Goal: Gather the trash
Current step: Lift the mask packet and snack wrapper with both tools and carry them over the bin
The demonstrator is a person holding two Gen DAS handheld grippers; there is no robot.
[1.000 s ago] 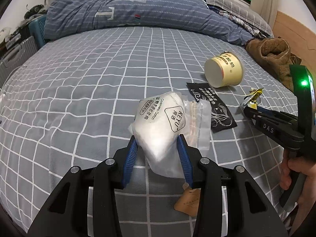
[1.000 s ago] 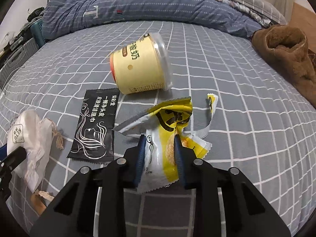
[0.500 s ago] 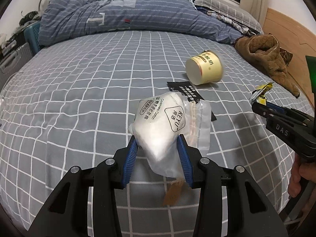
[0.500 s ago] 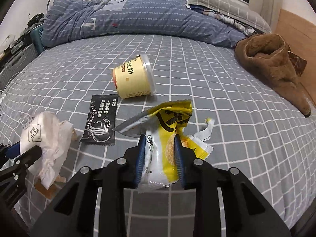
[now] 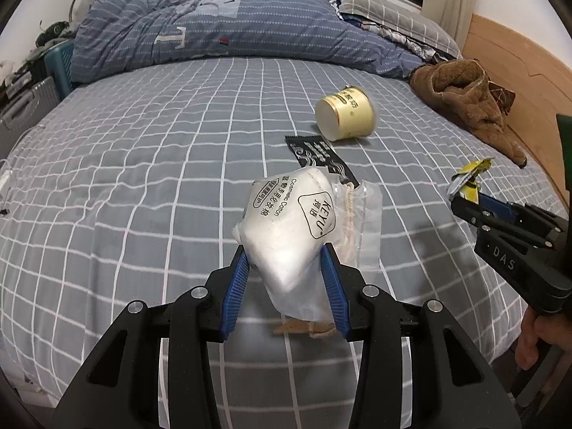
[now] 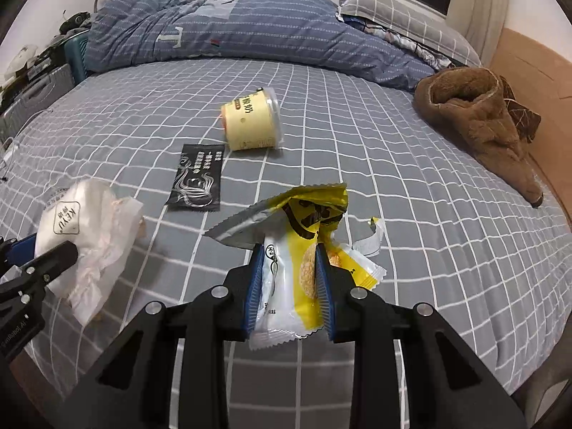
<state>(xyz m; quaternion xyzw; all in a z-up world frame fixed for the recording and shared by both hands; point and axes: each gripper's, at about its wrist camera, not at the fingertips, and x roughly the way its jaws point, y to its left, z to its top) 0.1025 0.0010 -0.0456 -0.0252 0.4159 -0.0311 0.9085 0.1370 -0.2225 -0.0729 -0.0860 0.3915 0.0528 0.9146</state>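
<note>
Left gripper [image 5: 286,282] fingers pinch a soft white cotton-pad bag [image 5: 296,225]; right gripper [image 6: 289,286] fingers clamp crinkled yellow foil wrappers [image 6: 296,250], near the bed's [image 5: 143,164] toppled paper cup [image 6: 252,125].

1. White cotton-pad bag [image 5: 289,236]: crumpled, off the bed.
2. Yellow snack wrapper [image 6: 296,250]: torn open, upright.
3. Yellow cup [image 6: 252,125]: on its side, 12 o'clock.
4. Black sachet [image 6: 196,182]: flat, 11 o'clock.

Soft, even indoor light, perhaps from overhead; faint shadows, strong fisheye bending with dark corners, slight blur.
</note>
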